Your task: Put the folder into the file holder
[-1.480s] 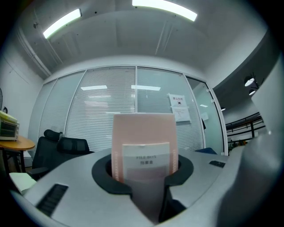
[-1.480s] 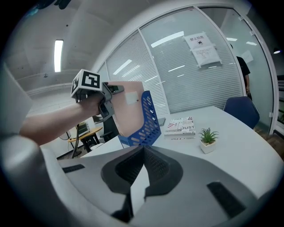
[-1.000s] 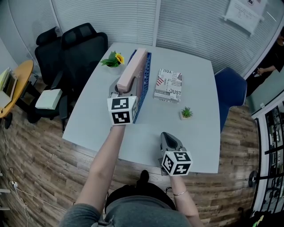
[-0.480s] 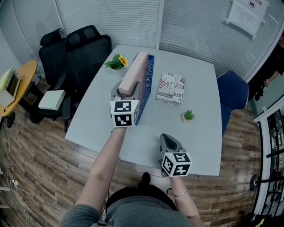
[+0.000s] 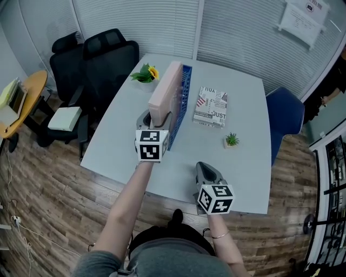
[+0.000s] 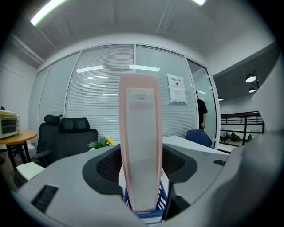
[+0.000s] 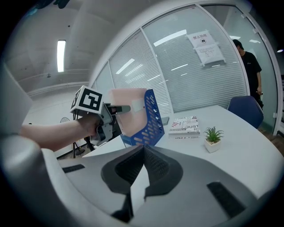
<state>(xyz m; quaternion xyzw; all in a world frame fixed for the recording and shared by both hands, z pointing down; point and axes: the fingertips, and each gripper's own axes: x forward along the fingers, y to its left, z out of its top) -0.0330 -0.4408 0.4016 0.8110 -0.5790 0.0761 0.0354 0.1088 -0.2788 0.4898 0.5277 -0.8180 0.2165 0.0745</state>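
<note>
3 views share folder (image 5: 165, 92) (head overhead).

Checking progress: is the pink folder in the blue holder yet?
In: the pink folder stands upright inside the blue perforated file holder.

One pink folder (image 5: 165, 92); one blue file holder (image 5: 183, 105); one printed book (image 5: 211, 106); one small potted plant (image 5: 231, 140); one sunflower sprig (image 5: 146, 74); one white table (image 5: 243, 173) under them all; two black office chairs (image 5: 111, 54) on its left; one blue chair (image 5: 284, 113) on its right; one round wooden table (image 5: 24, 97) further left; one paper notice (image 5: 303, 16) on the glass wall.
</note>
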